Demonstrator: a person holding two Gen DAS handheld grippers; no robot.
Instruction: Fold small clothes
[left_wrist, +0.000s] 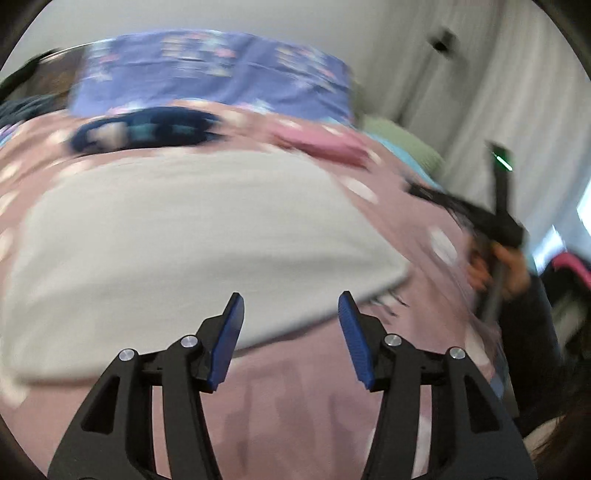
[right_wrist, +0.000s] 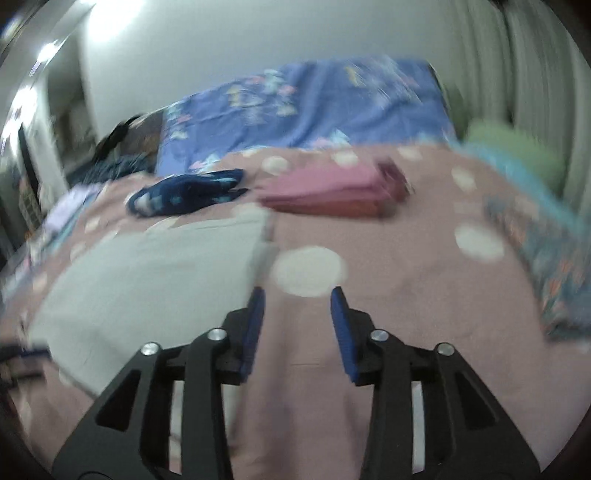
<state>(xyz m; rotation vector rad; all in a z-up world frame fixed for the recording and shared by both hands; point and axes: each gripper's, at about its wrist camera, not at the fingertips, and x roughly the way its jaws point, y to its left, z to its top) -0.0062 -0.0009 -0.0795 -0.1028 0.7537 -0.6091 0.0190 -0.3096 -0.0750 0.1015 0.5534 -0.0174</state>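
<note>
A pale grey garment (left_wrist: 192, 236) lies flat on the pink dotted bedspread (left_wrist: 295, 398); it also shows in the right wrist view (right_wrist: 155, 273). My left gripper (left_wrist: 291, 306) is open and empty, just above the garment's near edge. My right gripper (right_wrist: 297, 299) is open and empty over the bedspread, right of the garment's right edge. The right gripper also shows in the left wrist view (left_wrist: 498, 221), held by a hand at the right. Both views are blurred.
A dark blue patterned garment (right_wrist: 188, 195) and a folded pink garment (right_wrist: 332, 192) lie farther back on the bed. A purple patterned pillow (right_wrist: 306, 107) is at the head. A green cushion (right_wrist: 517, 147) and a patterned cloth (right_wrist: 546, 258) lie at the right.
</note>
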